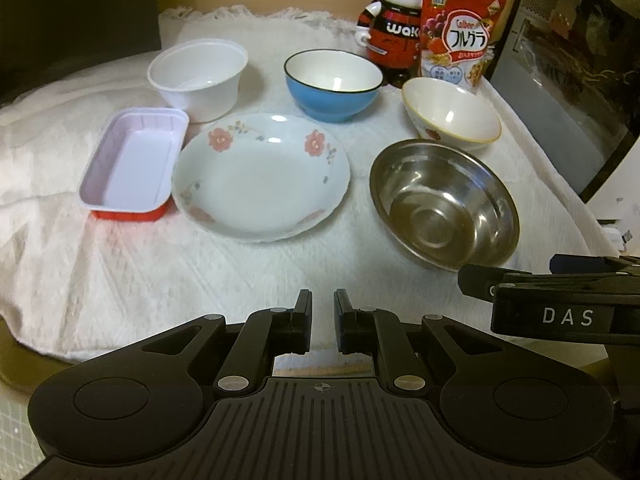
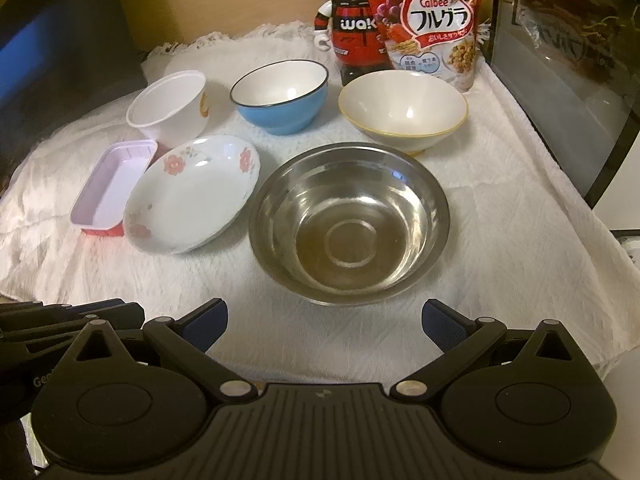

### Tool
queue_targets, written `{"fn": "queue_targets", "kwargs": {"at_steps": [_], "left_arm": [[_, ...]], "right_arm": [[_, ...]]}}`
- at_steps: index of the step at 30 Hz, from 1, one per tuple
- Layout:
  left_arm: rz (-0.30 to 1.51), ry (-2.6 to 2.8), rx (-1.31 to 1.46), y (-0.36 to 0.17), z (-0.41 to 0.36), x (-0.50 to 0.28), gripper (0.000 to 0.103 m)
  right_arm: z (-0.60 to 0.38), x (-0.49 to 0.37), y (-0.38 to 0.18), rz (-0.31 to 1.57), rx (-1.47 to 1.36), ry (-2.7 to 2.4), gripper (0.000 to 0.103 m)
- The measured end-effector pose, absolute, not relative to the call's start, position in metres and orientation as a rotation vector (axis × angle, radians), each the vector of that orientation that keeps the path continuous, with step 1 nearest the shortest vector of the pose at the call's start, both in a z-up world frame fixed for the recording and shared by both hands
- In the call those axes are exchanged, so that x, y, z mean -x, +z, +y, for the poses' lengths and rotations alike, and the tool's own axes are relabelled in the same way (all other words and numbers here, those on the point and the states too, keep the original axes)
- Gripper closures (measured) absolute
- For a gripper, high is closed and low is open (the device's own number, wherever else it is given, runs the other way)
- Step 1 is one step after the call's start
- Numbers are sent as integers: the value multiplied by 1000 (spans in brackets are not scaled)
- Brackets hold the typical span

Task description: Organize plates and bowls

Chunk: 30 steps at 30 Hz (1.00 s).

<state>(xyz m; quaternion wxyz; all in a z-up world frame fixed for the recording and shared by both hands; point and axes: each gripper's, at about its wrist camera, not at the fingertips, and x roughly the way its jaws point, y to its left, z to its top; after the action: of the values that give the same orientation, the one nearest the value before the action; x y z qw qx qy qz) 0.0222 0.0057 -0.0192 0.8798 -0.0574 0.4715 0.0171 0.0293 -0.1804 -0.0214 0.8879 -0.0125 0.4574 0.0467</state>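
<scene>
Left tool point(image 1: 323, 312): my fingers stand nearly together, a narrow gap between them, nothing held. It hovers over the near edge of the white cloth point(image 1: 200, 280) covering the bench.

Right tool point(image 2: 324, 320): fingers spread wide apart, blue pads point(image 2: 444, 320) facing inward, nothing between them. It sits just short of the steel bowl point(image 2: 348, 224), not touching it. Its body also shows at the right edge of the left wrist view.

Layout on the cloth, all pieces upright and empty:
- Steel bowl, near right, directly ahead of my right tool.
- Floral plate point(image 1: 260, 176), near centre, left of the steel bowl and apart from it.
- Rectangular tray point(image 1: 132, 160), white inside and red outside, just beside the plate's left rim; contact cannot be told.
- White foam bowl point(image 1: 200, 76), back left, just behind the tray and plate.
- Blue bowl point(image 1: 334, 84), white inside with a dark rim, back centre.
- Cream bowl point(image 1: 452, 114), yellow rim, back right, just behind the steel bowl.

Behind the bowls: a red granola bag point(image 1: 460, 28) stands upright, a red and black robot figurine point(image 1: 394, 20) just left of it and partly hidden by it. A dark glass-fronted appliance point(image 1: 580, 80) stands along the right edge.
</scene>
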Motion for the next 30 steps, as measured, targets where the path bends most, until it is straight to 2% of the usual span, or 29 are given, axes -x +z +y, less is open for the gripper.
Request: {"fn": "queue_targets", "kwargs": {"at_steps": [7, 14, 24, 30], "left_arm": [[976, -64, 154, -23, 10, -50, 90], [1041, -270, 311, -40, 27, -92, 89], [1023, -232, 278, -60, 21, -135, 89], [1045, -189, 349, -70, 18, -147, 88]], "right_arm": [[-187, -48, -18, 907, 10, 48, 0], [-206, -64, -16, 848, -160, 39, 0], [-252, -105, -40, 908, -245, 89, 0], [-276, -144, -75, 1037, -282, 155, 0]]}}
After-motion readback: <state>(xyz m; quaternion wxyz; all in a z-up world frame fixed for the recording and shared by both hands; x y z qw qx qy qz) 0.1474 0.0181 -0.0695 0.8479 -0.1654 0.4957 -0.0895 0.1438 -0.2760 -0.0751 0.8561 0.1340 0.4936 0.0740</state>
